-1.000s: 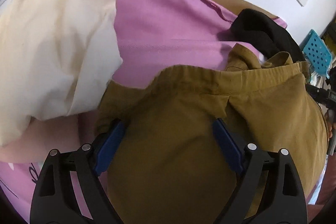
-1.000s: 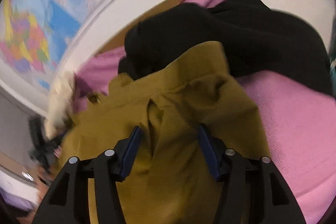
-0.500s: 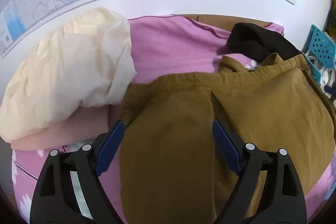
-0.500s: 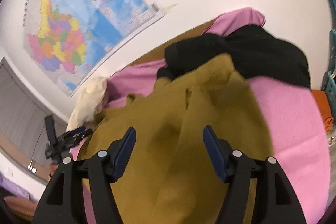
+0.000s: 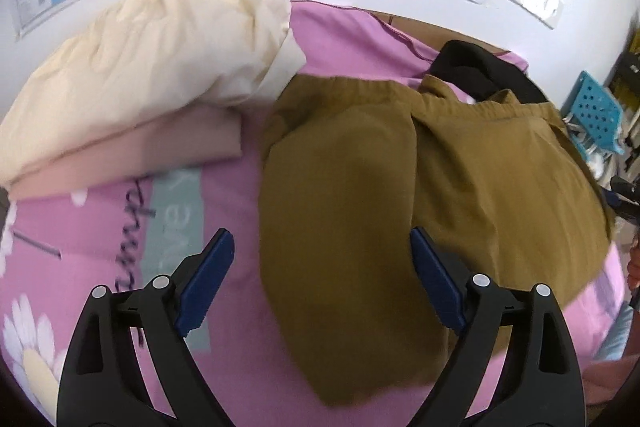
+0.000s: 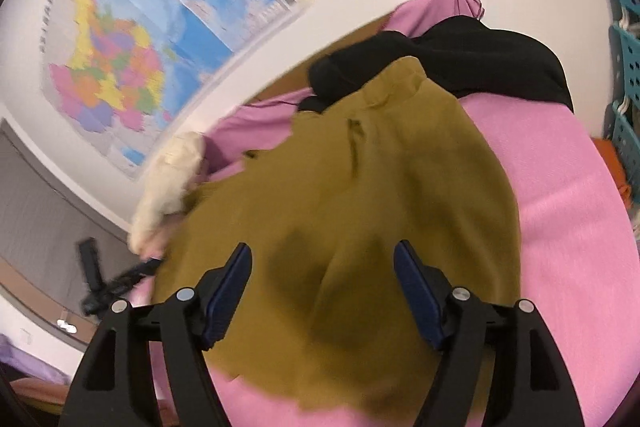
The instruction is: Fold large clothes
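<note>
Though blurred, perhaps cursive lettering (image 5: 134, 223) (unreadable) beside mustard trousers (image 5: 360, 195); both grippers wide, right gripper (image 6: 322, 269) opening, empty.

The garment (image 5: 352, 195) spread over the middle of the bed is a plain mustard-brown, with no print. Under it the bedspread (image 5: 100, 227) is pink, patterned near its left edge with white daisies with yellow centres, a pale teal band and dark handwritten lettering; toward the right edge it is plain pink. At the bed's far left lies a plain cream bundle (image 5: 152, 55) on a dusty-pink folded cloth (image 5: 132, 155). At the far right corner sits a plain black garment (image 6: 460, 59). Both grippers have black frames with dark blue pads (image 5: 206, 281). The wall map (image 6: 132, 39) is blue with multicoloured patches.
</note>
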A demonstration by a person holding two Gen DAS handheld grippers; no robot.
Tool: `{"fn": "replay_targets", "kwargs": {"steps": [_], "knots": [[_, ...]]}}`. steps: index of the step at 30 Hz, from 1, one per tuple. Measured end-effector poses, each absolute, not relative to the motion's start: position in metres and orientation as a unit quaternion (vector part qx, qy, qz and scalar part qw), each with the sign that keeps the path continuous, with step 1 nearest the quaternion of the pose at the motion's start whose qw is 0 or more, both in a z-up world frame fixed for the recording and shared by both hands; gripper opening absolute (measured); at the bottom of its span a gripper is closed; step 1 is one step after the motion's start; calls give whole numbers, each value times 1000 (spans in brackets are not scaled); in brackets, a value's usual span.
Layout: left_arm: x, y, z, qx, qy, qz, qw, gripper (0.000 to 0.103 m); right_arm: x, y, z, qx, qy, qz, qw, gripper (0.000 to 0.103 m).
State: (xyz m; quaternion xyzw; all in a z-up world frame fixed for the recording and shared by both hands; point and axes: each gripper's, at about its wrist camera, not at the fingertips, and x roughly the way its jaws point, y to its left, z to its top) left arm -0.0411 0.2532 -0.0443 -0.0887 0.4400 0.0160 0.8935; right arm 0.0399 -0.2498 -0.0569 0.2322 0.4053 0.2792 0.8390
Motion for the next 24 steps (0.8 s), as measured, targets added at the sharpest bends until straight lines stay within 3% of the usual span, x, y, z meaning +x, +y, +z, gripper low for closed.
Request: {"fn": "replay_targets", "kwargs": {"steps": [6, 12, 21, 24], "knots": [[-86, 254, -43, -120, 433, -26, 893, 88, -17, -261, -57, 293, 406, 355, 789, 78], [-113, 243, -61, -143, 463, -72, 872, 88, -38, -238, -102, 337, 462, 371, 732, 79], [-123, 218, -78, -170, 485, -138, 847, 88, -14, -213, -116, 371, 434, 285, 770, 76], [-122, 207, -82, -184, 482, -161, 841, 91, -5, -201, -115, 388, 422, 260, 777, 86]]}}
